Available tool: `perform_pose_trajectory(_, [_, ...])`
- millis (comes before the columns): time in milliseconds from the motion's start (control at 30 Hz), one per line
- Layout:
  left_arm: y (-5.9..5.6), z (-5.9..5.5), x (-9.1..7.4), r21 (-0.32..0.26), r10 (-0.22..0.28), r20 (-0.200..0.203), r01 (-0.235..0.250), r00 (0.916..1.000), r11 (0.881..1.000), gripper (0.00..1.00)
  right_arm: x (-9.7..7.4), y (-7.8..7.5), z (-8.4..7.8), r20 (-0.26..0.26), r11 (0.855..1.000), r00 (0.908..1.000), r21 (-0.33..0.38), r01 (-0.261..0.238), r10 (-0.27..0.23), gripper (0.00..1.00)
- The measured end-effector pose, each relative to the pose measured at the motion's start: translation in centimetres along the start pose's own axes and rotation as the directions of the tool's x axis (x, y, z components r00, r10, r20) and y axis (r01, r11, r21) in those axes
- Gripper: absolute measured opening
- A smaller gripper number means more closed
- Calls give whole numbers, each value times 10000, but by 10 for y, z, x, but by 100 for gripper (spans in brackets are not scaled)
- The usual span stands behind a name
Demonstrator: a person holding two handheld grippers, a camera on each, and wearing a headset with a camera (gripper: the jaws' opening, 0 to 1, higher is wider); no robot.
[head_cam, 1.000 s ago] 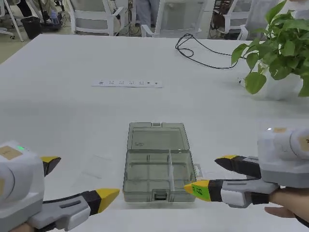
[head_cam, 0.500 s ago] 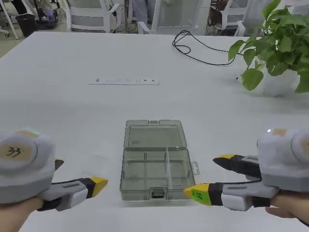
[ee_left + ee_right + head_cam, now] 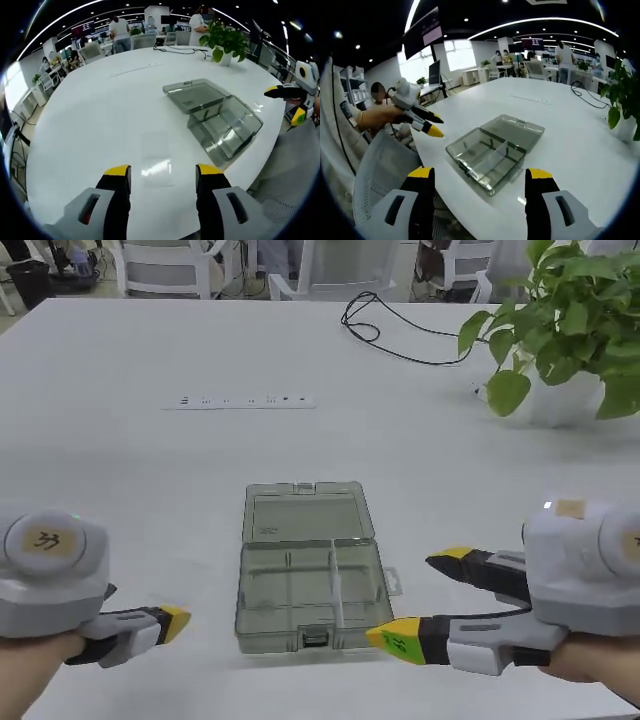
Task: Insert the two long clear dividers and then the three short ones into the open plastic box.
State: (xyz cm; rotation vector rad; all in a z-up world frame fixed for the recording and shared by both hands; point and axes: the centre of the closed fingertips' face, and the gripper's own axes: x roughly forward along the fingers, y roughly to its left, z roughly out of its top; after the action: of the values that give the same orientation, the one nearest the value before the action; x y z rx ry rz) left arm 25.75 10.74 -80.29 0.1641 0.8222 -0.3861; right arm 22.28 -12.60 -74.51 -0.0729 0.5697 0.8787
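Observation:
The open clear grey plastic box [image 3: 290, 590] lies near the table's front edge, its lid [image 3: 305, 512] folded flat behind it. A clear divider [image 3: 333, 590] stands upright inside, running front to back right of centre. The box [image 3: 485, 157] lies ahead of my right gripper [image 3: 480, 173], which is open and empty. In the head view the right gripper [image 3: 415, 598] sits just right of the box. My left gripper [image 3: 140, 608] is left of the box, open and empty. Flat clear dividers [image 3: 156, 160] lie on the table just ahead of the left gripper [image 3: 163, 171].
A white power strip [image 3: 240, 400] lies mid-table and a black cable [image 3: 400, 330] curls at the back. A potted plant [image 3: 570, 320] stands at the far right. A small clear piece [image 3: 392, 582] lies against the box's right side. Chairs line the far edge.
My left gripper has drawn back to the lower left, away from the box. The right gripper has barely moved. The head camera has tilted, shifting the whole scene.

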Motion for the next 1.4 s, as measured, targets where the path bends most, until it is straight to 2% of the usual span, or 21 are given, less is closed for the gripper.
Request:
perform_pose_trajectory(200, [4,-7,10,-56,2,-377,-4,9993,10000,47,-1,-1,2,96,10000,9999,-46,83,-83,75])
perform_pose_trajectory(567, [2,-16,25,-289,-69,-783,47,9969,9996,42,4,1,-4,36,9999,10000,-113,93,-93,74])
perform_pose_trajectory(867, [3,-23,32,-88,20,-1223,-31,9925,10000,37,4,-2,-4,53,9997,9998,-125,216,-215,74])
perform_pose_trajectory(1033, [4,-23,33,104,114,-1390,-101,9902,9999,35,2,-5,-6,36,9995,9995,-47,315,-315,73])
perform_pose_trajectory(1100, [9,-23,33,323,430,-1562,-384,9868,9987,32,3,-7,-8,6,9994,9994,-47,354,-354,73])
perform_pose_trajectory(1267, [8,-24,34,405,402,-1779,-335,9832,9986,32,4,-6,-8,12,9994,9994,-9,335,-335,73])
perform_pose_trajectory(1400, [9,-23,34,622,500,-1729,-397,9837,9973,35,4,-6,-8,26,9995,9995,-33,307,-307,73])
